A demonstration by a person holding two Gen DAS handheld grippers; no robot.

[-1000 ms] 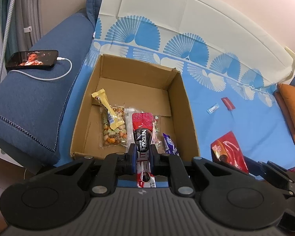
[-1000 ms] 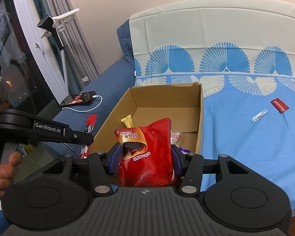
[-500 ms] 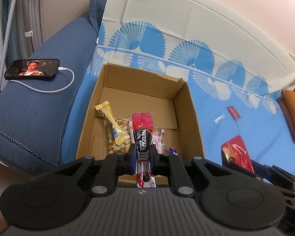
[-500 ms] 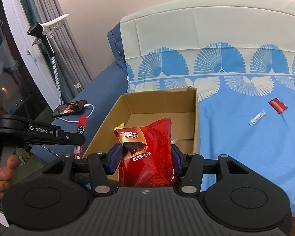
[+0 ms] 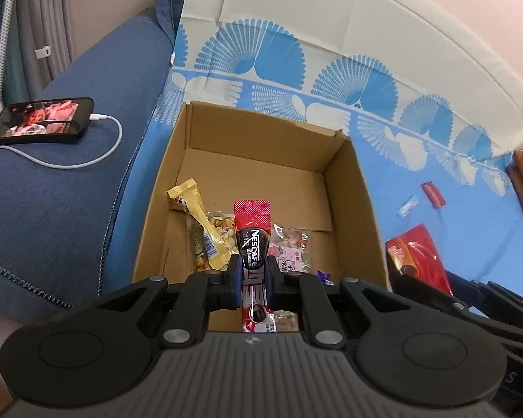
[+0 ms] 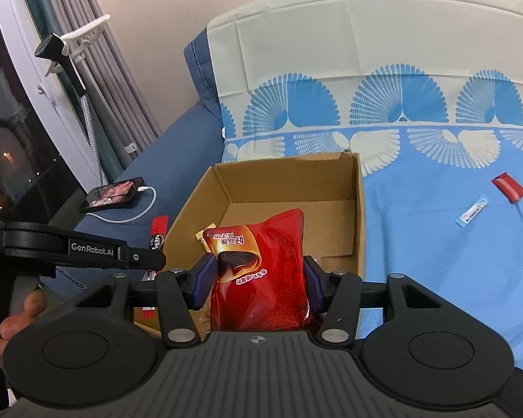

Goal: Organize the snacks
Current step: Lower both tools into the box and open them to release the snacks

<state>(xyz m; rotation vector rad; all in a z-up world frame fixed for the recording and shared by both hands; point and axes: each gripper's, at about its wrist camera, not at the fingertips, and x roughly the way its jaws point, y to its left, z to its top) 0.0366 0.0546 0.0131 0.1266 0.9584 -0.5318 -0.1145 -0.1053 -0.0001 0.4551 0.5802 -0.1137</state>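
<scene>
The left gripper [image 5: 254, 275] is pinching a coffee stick [image 5: 252, 240]; the right gripper [image 6: 258, 280] is pinching a red pouch [image 6: 261, 278]. Both are hanging over the cardboard box [image 5: 362, 209], whose open floor toward 12 o'clock is looking best for release.

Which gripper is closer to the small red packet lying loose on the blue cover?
Right. The right gripper, holding the red pouch, is on the box's packet side; the left gripper is over the cardboard box, farther from the small red packet.
</scene>
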